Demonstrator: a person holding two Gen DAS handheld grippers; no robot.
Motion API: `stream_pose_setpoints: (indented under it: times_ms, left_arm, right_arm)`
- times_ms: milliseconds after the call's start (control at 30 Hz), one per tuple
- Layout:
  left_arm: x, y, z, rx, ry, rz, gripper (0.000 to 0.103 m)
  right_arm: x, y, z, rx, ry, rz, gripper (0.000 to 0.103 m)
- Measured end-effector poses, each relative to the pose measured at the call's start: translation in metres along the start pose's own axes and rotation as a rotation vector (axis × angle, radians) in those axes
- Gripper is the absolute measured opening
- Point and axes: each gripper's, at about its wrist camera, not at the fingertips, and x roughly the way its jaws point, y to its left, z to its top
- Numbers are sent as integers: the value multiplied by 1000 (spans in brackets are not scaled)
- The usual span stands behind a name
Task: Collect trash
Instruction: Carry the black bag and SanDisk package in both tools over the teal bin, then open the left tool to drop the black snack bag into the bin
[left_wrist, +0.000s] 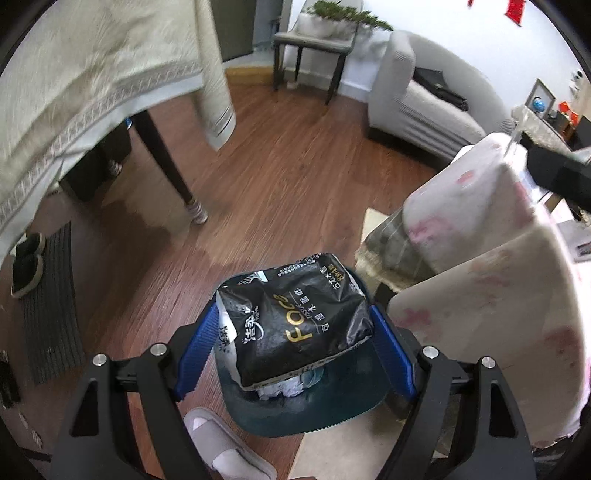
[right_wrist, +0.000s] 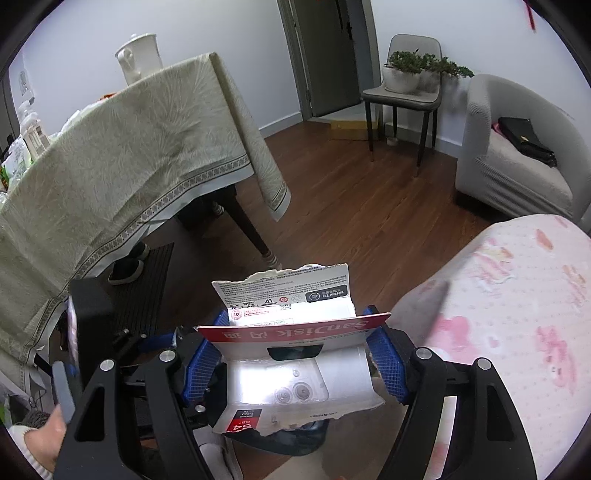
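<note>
In the left wrist view my left gripper is shut on a black tissue pack wrapper with gold and white lettering, held between the blue fingers right above a dark trash bin that has crumpled paper in it. In the right wrist view my right gripper is shut on torn red and white SanDisk card packaging, held above the floor. A dark bin edge shows just below the packaging. The other gripper is at the left.
A table with a beige cloth stands at the left, with shoes and a dark mat under it. A pink-patterned covered seat is at the right. A white slipper lies by the bin. A grey armchair and a chair with a plant stand behind.
</note>
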Motion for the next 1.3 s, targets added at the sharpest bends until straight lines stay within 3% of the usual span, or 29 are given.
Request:
stream_pose_setpoints:
  times_ms: [500, 600, 633, 967, 1133, 1300]
  left_arm:
    - [66, 20, -50, 47, 193, 39, 82]
    - [74, 25, -57, 44, 217, 39, 85]
    - [75, 26, -58, 44, 222, 39, 92]
    - [59, 39, -54, 19, 162, 24, 94]
    - [35, 44, -45, 5, 94, 18, 93]
    - [5, 49, -34, 5, 23, 20, 84]
  right_arm:
    - [56, 29, -6, -26, 108, -40, 75]
    - [65, 30, -7, -21, 127, -46, 75]
    - [68, 31, -8, -21, 132, -51, 75]
    - [93, 30, -20, -19, 185, -61, 75]
    - [109, 27, -28, -14, 220, -68, 75]
    - [125, 29, -42, -23, 258, -70, 75]
